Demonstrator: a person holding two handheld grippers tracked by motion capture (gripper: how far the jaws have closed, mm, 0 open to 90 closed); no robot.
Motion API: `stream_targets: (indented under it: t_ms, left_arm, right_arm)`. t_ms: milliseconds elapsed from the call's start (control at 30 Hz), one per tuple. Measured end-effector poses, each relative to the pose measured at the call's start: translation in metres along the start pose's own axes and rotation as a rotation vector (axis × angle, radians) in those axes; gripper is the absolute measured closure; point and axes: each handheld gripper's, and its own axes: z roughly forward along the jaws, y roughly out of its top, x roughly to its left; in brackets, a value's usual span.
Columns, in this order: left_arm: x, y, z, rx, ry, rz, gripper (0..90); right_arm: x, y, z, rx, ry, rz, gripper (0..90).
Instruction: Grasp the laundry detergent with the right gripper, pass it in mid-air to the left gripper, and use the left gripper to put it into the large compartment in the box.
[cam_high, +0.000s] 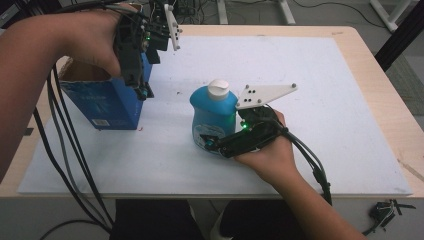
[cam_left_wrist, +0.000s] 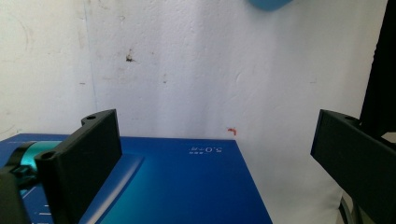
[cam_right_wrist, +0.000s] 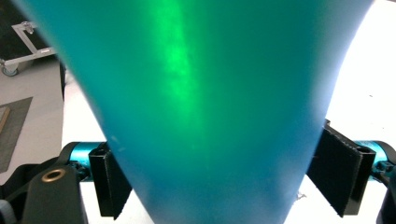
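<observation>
A blue bottle (cam_high: 212, 112) with a white cap (cam_high: 218, 89) stands upright in the middle of the white mat. My right gripper (cam_high: 212, 136) reaches in level from the right and has its jaws on either side of the bottle's lower body. In the right gripper view the bottle (cam_right_wrist: 201, 93) spans the whole gap and both pads (cam_right_wrist: 334, 168) meet its sides. A blue cardboard box (cam_high: 107, 102) stands at the left. My left gripper (cam_high: 141, 86) hangs over its right edge, pointing down. Its jaws stand wide open above the box's blue face (cam_left_wrist: 187, 186), with nothing between them.
The white mat (cam_high: 325, 100) covers most of the wooden table (cam_high: 382, 75). Black cables (cam_high: 65, 150) trail from the left gripper over the table's front left edge. The bottle's bottom edge (cam_left_wrist: 268, 3) shows at the top of the left gripper view.
</observation>
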Motion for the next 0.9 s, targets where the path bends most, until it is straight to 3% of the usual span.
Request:
stream_targets:
  t_ms: [100, 167, 900]
  left_arm:
    - [-0.0001, 0.0002, 0.0001, 0.003, 0.001, 0.0, 1.7]
    - [-0.0002, 0.0003, 0.0005, 0.002, -0.001, 0.0, 1.7]
    - [0.0011, 0.0026, 0.0022, 0.01, -0.006, -0.002, 1.7]
  right_arm:
    - [0.0002, -0.0007, 0.001, 0.006, -0.004, -0.005, 18.8]
    - [0.0, -0.0013, 0.0005, -0.003, 0.008, -0.007, 24.8]
    - [-0.001, -0.0034, 0.0011, -0.025, -0.007, -0.02, 32.9]
